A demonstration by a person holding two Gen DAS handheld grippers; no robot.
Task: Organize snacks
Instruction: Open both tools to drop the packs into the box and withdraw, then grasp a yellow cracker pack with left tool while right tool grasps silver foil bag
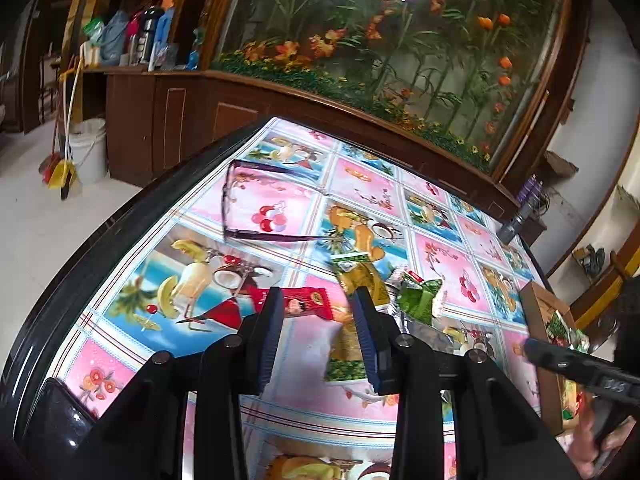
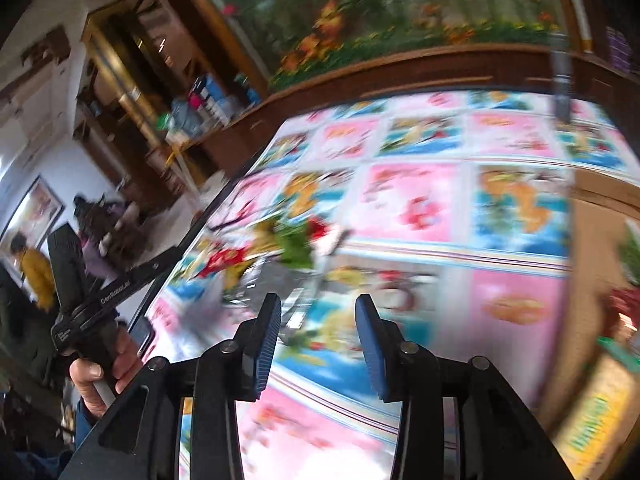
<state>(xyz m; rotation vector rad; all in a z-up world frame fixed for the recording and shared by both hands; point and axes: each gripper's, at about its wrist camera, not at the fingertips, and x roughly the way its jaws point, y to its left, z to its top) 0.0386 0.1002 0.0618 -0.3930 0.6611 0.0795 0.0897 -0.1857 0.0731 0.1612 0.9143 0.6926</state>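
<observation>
Several snack packets lie in a loose cluster on the fruit-print tablecloth [image 1: 280,208]. My left gripper [image 1: 318,312] hovers open just short of them, with nothing between its fingers. A red packet [image 1: 308,304] lies just past its tips. A long yellow-green packet [image 1: 356,276] runs under the right finger, and a green packet [image 1: 420,300] lies to the right. A cardboard box [image 1: 538,312] at the table's right edge holds more packets. In the blurred right wrist view my right gripper [image 2: 318,316] is open and empty above the cloth. The packet cluster [image 2: 288,248] is ahead of it and the box [image 2: 600,272] to its right.
Folded eyeglasses [image 1: 256,200] lie on the cloth beyond the packets. A dark phone [image 1: 60,412] sits at the near left corner and a grey can [image 1: 516,220] at the far right edge. A wooden planter cabinet [image 1: 280,104] runs behind the table. A bucket [image 1: 90,148] and brooms stand on the floor.
</observation>
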